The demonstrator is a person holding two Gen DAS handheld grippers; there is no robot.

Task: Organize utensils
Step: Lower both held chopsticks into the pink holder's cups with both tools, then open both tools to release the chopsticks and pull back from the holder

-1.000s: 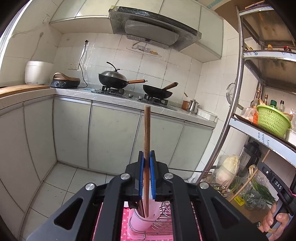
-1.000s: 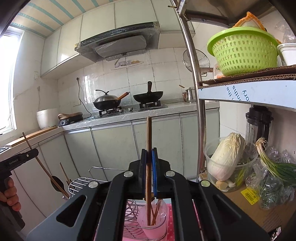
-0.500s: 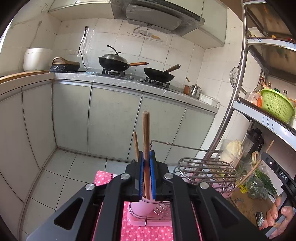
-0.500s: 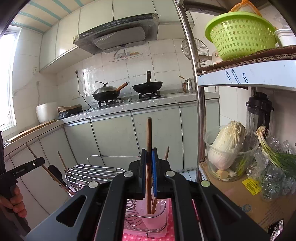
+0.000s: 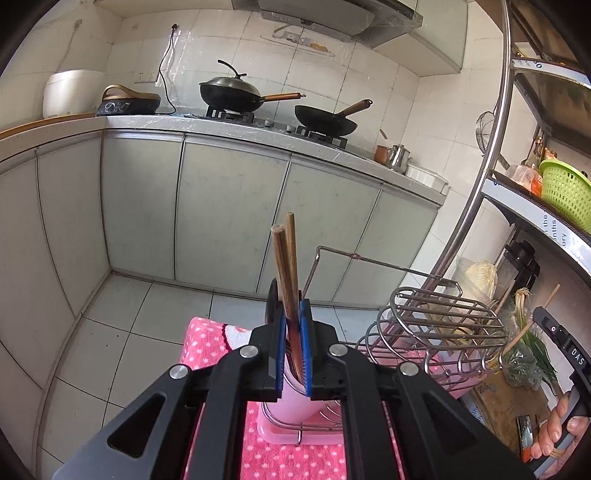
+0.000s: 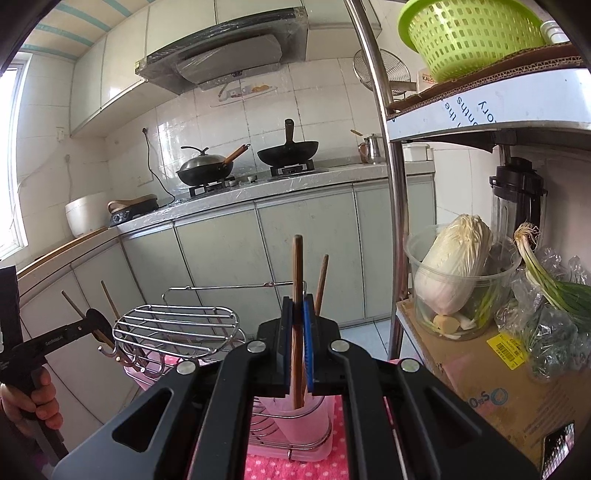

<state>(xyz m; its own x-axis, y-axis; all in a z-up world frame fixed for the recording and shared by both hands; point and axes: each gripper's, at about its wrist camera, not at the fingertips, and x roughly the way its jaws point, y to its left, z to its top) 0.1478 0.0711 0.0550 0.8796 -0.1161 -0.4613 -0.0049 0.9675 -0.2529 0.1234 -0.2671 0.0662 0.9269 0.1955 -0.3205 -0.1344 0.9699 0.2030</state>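
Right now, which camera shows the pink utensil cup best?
The right wrist view: the pink utensil cup shows below the right claw, with the wooden chopstick it grips dipping into the cup's mouth. In the left wrist view the cup is mostly hidden behind the left claw.

Stove (image 5: 273, 118) as landmark. On it, a lidded wok (image 5: 231, 94) and an open wok (image 5: 325, 120). Along the counter to its left, a cooker (image 5: 127, 103) and a white rice cooker (image 5: 70, 92); to its right, a kettle (image 5: 400, 158). Above it, the hood (image 6: 225, 55). On the shelf rack well right of it, a green basket (image 6: 469, 33), a cabbage (image 6: 454, 266) in a tub, scallions (image 6: 550, 277) and a blender (image 6: 517, 199).
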